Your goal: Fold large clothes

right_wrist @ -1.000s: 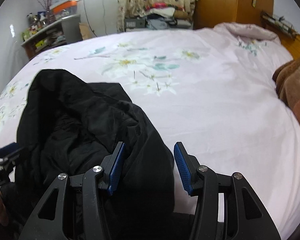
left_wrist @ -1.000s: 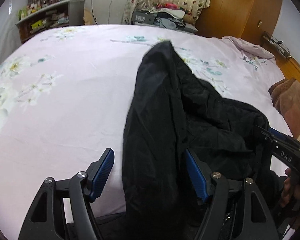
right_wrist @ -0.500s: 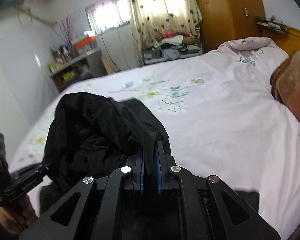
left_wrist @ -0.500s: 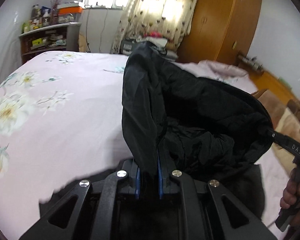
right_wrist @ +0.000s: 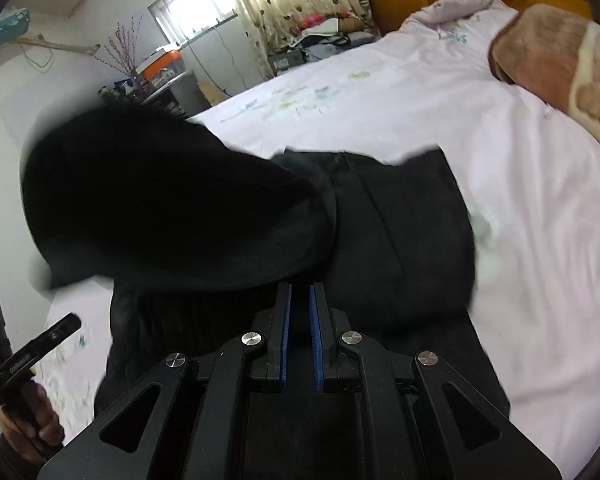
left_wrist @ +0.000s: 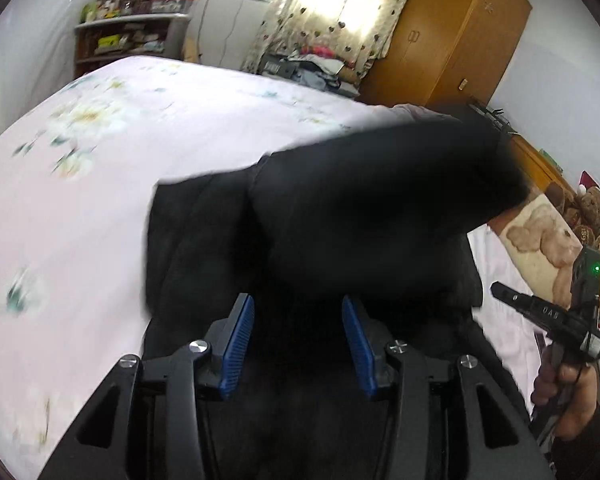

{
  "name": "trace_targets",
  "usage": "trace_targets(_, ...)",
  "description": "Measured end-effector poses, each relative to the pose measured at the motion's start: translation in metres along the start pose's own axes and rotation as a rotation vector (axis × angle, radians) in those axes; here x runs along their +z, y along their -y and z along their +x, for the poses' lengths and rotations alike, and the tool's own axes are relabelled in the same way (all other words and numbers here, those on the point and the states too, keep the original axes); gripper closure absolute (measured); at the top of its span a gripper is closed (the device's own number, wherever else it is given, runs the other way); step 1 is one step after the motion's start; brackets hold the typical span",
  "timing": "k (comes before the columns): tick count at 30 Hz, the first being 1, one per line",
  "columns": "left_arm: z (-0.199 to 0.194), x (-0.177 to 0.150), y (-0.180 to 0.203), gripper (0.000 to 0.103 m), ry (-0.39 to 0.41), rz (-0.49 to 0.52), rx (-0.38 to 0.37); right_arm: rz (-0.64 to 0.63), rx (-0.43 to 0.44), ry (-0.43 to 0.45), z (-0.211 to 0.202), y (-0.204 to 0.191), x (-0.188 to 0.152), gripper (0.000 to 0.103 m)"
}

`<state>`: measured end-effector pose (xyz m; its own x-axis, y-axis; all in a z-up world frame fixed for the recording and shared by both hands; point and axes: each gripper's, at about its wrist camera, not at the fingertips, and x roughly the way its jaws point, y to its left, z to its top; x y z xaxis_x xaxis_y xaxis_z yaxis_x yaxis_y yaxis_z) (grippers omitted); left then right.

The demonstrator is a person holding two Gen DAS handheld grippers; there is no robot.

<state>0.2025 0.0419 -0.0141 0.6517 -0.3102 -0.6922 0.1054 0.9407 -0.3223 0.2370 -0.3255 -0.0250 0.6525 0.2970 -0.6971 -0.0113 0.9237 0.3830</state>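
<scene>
A large black garment point(left_wrist: 340, 216) lies on the pink flowered bed sheet point(left_wrist: 80, 200), blurred by motion, with one part flung across in mid-air. My left gripper point(left_wrist: 298, 340) is open just above the garment's near edge, holding nothing. In the right wrist view the garment point(right_wrist: 400, 232) spreads ahead of my right gripper point(right_wrist: 299, 332). Its blue pads stand a narrow gap apart, and I see no cloth between them. The right gripper also shows in the left wrist view point(left_wrist: 548, 316), and the left one in the right wrist view point(right_wrist: 32, 356).
A brown blanket with a bear print point(right_wrist: 556, 60) lies at the bed's right side. A wooden wardrobe point(left_wrist: 452, 36), a cluttered shelf point(left_wrist: 132, 36) and a curtained window point(left_wrist: 332, 12) stand beyond the bed.
Both grippers were shut on the garment and held it up half a second ago. Now the left has opened, the right has parted slightly, and the garment is dropping onto the bed.
</scene>
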Motion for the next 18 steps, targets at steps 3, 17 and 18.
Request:
trace_targets(3,-0.022,-0.011,-0.01,0.055,0.008,-0.014,0.029,0.015,-0.016,-0.005,-0.014,0.008,-0.01,0.092)
trace_targets(17,0.075,0.02,0.038,0.052,-0.047,0.076,-0.045,-0.165,0.072,0.017,0.044,-0.065,0.017,0.075)
trace_targets(18,0.084,0.006,0.033,0.052,-0.074,0.054,-0.042,-0.165,0.047,-0.016,0.056,-0.062,0.01,0.075)
